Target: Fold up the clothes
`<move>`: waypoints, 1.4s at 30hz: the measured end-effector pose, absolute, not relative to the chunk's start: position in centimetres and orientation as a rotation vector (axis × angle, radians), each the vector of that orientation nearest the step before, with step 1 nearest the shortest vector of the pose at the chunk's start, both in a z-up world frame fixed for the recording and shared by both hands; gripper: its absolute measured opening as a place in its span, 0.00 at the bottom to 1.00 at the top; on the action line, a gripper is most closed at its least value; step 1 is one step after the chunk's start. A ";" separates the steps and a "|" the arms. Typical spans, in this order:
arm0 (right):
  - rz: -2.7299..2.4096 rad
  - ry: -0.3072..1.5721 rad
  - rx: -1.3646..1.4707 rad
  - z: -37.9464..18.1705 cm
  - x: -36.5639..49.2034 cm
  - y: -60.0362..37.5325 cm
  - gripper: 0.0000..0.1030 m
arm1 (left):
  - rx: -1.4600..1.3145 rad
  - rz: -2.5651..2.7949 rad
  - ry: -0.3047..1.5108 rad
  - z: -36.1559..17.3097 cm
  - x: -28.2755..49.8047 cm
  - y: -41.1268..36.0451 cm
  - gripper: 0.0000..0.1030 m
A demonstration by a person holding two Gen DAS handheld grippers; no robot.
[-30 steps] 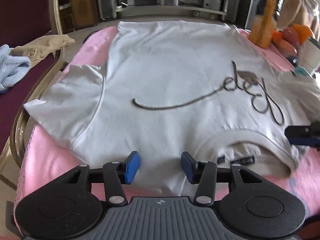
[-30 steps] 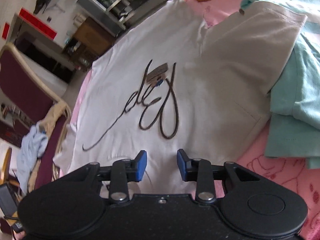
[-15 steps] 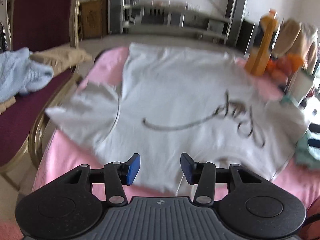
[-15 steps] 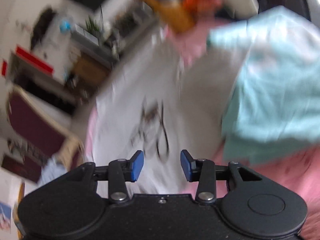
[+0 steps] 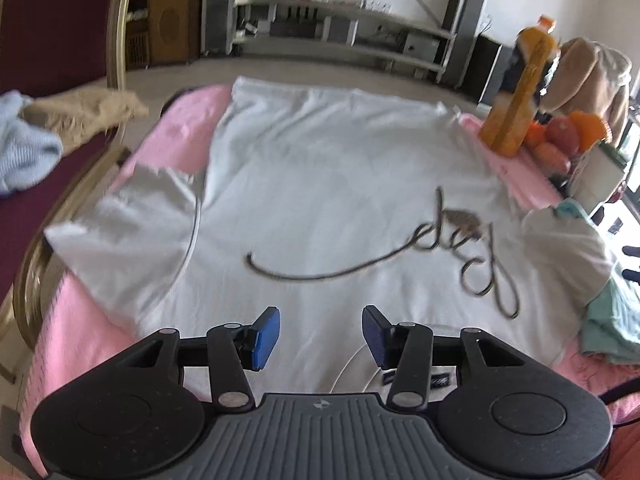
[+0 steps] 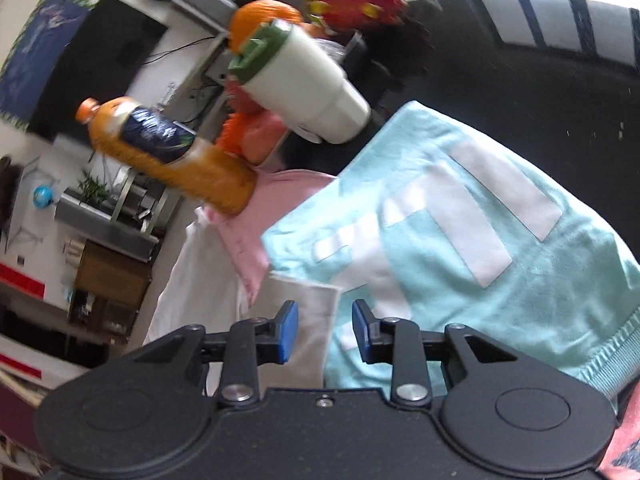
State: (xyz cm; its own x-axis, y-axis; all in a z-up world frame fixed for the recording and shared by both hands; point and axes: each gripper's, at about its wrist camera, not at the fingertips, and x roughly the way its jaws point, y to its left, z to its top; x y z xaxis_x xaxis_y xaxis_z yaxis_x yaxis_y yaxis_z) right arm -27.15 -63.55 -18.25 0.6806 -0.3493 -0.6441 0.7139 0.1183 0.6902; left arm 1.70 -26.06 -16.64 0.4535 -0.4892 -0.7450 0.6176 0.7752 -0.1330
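Observation:
A white T-shirt (image 5: 320, 184) with dark cursive lettering lies spread flat on a pink cloth (image 5: 76, 328), collar toward me. My left gripper (image 5: 320, 334) hovers open above the shoulder area beside the collar, nothing between its blue pads. In the right wrist view my right gripper (image 6: 325, 334) hangs over the shirt's grey-white right sleeve (image 6: 304, 316), where it meets a folded mint-green garment (image 6: 500, 264). Its jaws are closing with a gap between the pads, which press on nothing.
An orange juice bottle (image 5: 520, 92), fruit (image 5: 568, 136) and a white tumbler (image 6: 308, 84) stand at the table's far right. A maroon chair (image 5: 48, 152) with blue and beige clothes sits on the left. Shelves and a cabinet line the far wall.
My right gripper has swung right and rolled, from over the lettering to the sleeve and mint garment. The left gripper has lifted slightly, so more of the shirt shows.

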 end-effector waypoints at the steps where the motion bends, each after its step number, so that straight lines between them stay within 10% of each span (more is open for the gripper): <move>1: -0.802 0.359 1.234 -18.6 -27.1 -63.8 0.26 | 0.162 -0.681 0.869 -16.8 1.8 -25.9 0.45; 23: -0.915 0.354 1.107 -18.2 -25.1 -63.9 0.02 | 0.180 -0.634 0.888 -17.6 2.3 -25.3 0.46; 30: -0.936 0.425 0.831 -13.8 -21.3 -60.7 0.04 | 0.191 -0.647 0.864 -17.2 1.8 -24.9 0.46; 33: -0.915 0.435 0.970 -14.8 -21.8 -61.6 0.18 | 0.199 -0.656 0.852 -17.0 1.5 -24.6 0.46; 42: -0.913 0.362 1.231 -19.1 -25.9 -63.6 0.19 | 0.178 -0.630 0.887 -17.3 2.3 -24.4 0.47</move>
State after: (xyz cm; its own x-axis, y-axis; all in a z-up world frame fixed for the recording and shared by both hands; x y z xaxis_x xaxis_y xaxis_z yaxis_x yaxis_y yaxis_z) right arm -25.86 -63.62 -19.07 0.6093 -0.3992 -0.6851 0.7603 0.0490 0.6477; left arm 2.29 -24.36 -17.35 0.4658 -0.4391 -0.7683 0.5816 0.8063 -0.1081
